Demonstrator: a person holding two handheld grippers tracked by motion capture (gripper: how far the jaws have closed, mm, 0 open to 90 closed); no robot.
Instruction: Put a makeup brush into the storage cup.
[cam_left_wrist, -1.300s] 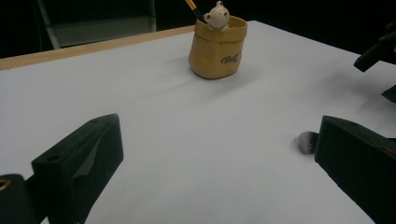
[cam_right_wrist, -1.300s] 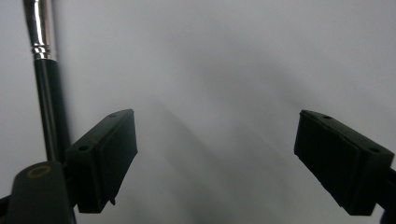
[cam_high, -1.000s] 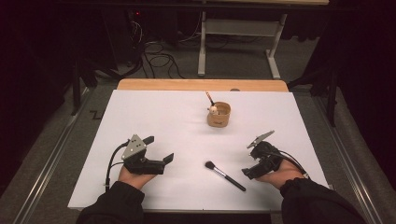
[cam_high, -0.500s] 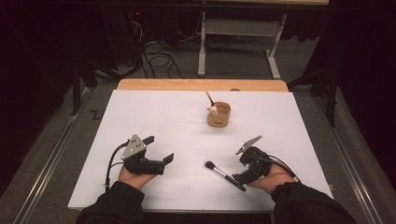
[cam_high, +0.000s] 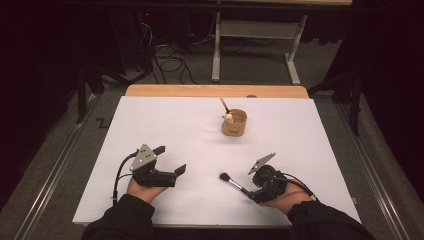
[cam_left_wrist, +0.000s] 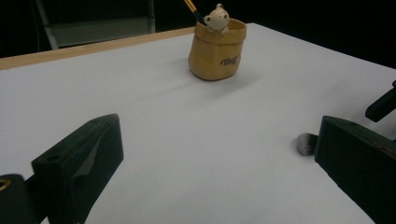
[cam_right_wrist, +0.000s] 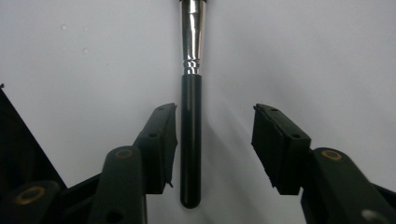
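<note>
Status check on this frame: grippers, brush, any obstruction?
Right gripper open, jaws straddling the brush handle, not yet closed. Left gripper open, idle over the white sheet. Brush lies flat; holder cup stands well apart. Nothing in the way.

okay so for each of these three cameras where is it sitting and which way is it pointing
High view: above the person's side, facing forward and down on the table; both forearms, left claw, right claw.
Left gripper view: low on the table, facing the bear pot; open jaws.
Right gripper view: looking down on the makeup brush; jaws straddling its handle.
Shared: all three show the brush.
</note>
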